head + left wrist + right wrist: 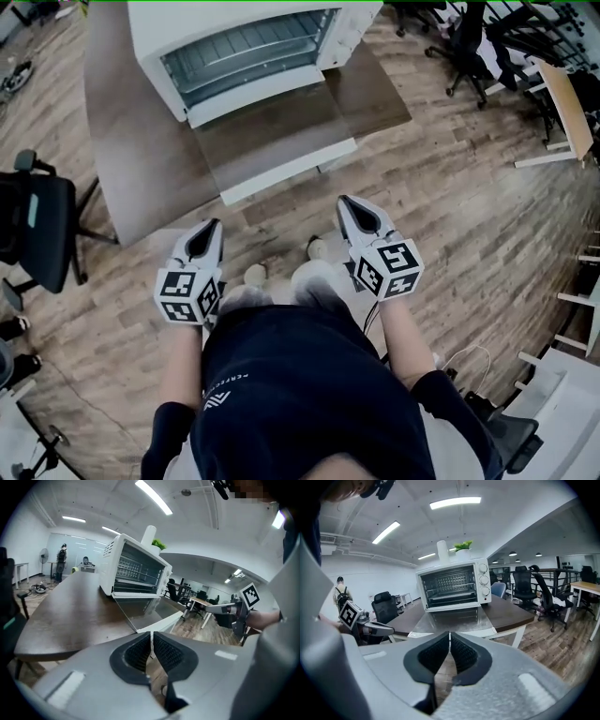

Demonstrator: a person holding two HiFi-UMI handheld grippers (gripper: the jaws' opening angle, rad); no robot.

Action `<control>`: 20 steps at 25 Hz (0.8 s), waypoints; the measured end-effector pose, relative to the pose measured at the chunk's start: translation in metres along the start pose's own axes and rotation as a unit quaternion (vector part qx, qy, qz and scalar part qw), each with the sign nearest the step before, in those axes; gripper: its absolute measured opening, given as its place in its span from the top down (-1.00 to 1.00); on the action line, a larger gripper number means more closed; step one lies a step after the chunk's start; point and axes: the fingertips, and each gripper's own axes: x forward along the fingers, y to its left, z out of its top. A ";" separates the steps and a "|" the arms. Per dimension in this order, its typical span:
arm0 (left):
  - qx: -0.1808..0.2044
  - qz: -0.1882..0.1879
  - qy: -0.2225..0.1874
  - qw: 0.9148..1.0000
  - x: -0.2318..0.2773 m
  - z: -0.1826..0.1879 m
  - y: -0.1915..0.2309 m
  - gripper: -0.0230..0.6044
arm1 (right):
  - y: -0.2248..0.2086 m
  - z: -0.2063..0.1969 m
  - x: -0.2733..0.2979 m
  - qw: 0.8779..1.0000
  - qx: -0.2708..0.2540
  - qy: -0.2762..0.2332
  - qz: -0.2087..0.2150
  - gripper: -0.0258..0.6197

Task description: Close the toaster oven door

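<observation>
The oven (246,42) stands on the desk (131,141), its door (272,131) lying open. In front of the door hover the left gripper (214,226) and the right gripper (343,202), fingers pressed together, empty.

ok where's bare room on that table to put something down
Widest free patch: the dark brown wooden table left of the white toaster oven. A smaller bare corner lies to the oven's right. The front is crowded: the open glass door lies flat out to the table's edge.
</observation>
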 end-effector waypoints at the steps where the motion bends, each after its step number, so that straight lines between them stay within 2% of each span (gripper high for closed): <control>1: -0.011 0.014 -0.004 1.000 0.002 -0.001 -0.002 0.80 | -0.006 0.002 0.003 1.000 -0.011 0.005 0.013 0.85; 9: -0.060 0.106 -0.029 0.992 0.022 -0.007 -0.027 0.71 | -0.055 0.000 0.021 0.993 -0.046 0.040 0.098 0.77; 16: -0.092 0.168 -0.039 0.981 0.031 -0.018 -0.045 0.60 | -0.083 -0.012 0.035 0.981 -0.072 0.073 0.165 0.62; 20: -0.098 0.193 -0.042 0.975 0.034 -0.020 -0.055 0.51 | -0.093 -0.016 0.041 0.974 -0.084 0.085 0.194 0.52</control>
